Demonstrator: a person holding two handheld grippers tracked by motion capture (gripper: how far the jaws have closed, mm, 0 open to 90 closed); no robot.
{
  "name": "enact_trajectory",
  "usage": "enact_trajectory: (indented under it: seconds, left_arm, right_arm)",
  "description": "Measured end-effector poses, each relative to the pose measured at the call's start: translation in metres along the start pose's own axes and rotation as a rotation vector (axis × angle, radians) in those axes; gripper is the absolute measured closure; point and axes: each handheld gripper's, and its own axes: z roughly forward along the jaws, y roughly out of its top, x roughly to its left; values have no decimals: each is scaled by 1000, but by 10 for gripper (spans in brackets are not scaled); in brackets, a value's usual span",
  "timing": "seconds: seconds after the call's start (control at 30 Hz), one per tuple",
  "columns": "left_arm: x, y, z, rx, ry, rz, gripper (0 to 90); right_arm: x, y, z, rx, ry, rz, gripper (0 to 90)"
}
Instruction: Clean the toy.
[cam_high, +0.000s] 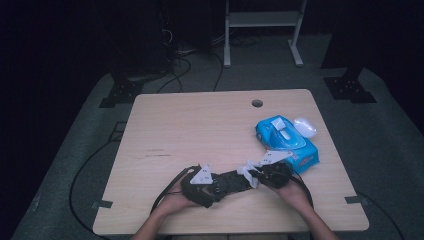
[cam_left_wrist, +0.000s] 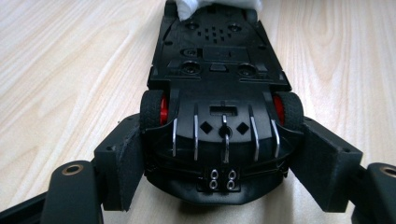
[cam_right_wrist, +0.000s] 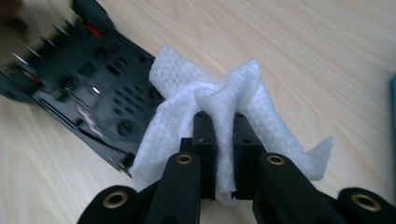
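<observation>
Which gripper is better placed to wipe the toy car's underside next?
The right gripper. Its jaws are shut on the white wipe, which already lies against the upturned toy car. The left gripper is clamped on the car's end, steadying it.

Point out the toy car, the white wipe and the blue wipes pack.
toy car (cam_left_wrist: 219, 84), left gripper view, on its black underside.
white wipe (cam_right_wrist: 187, 100), right gripper view, on the bunched fold above the claw.
blue wipes pack (cam_high: 287, 140), high view, on its top.

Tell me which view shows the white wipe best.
The right gripper view: the white wipe is large and sharp, pinched between the jaws. The left gripper view shows just an edge; in the high view it is a small patch beside the toy car.
</observation>
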Motion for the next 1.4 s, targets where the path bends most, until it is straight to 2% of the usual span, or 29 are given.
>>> enact_trajectory:
  seconds: [0.13,0.23,0.3,0.33,0.4,0.43,0.47,0.53,0.63,0.7,0.77,0.83,0.9,0.97,1.0,1.13,1.2,1.27,1.3,1.4]
  left_arm:
    - [0,-1,1,14,2,7,246]
    - [0,-1,1,10,-2,3,246]
    - [0,-1,1,15,3,5,246]
    - [1,-1,1,18,13,4,246]
    - [2,-1,0,7,8,-2,246]
    - [1,-1,0,5,8,4,246]
    - [0,0,1,6,5,8,246]
    - [-1,0,2,7,-3,11,246]
    - [-1,0,2,4,-9,12,246]
    - [-1,-1,1,11,-7,13,246]
    - [0,-1,0,6,-6,10,246]
    - [1,-1,-1,3,-2,13,246]
    - [1,-1,-1,3,-2,14,246]
    - [1,-1,0,7,-3,15,246]
    - [1,-1,1,3,-2,11,246]
    - [0,0,2,12,3,12,246]
    - [0,-1,2,16,-1,8,246]
    - [1,-1,1,9,-3,4,246]
    - [1,-1,1,7,-4,4,246]
    - [1,-2,0,6,-3,11,246]
  right_arm:
    - [-5,-13,-12,24,-5,18,826]
    - [5,-24,-19,38,29,8,826]
    - [13,-22,-19,30,42,-8,826]
    - [16,-18,-18,27,33,-26,825]
    - [19,-7,-15,-12,89,-5,826]
    - [22,-2,-13,-19,92,-12,826]
    - [27,7,-8,-21,98,-43,826]
    - [37,18,1,-38,130,-59,827]
    - [57,35,17,-46,174,-109,826]
    - [66,42,25,-35,175,-145,826]
    - [63,44,27,-33,159,-144,826]
    - [48,39,24,-19,85,-129,826]
    - [36,31,18,-9,63,-94,826]
    - [32,24,14,-9,72,-60,826]
    - [34,24,13,-18,90,-58,826]
    - [65,34,23,-56,191,-120,826]
    - [74,41,28,-53,209,-150,825]
    - [73,44,30,-45,192,-163,825]
    - [68,45,30,-42,175,-156,825]
    - [43,38,25,-34,104,-110,826]
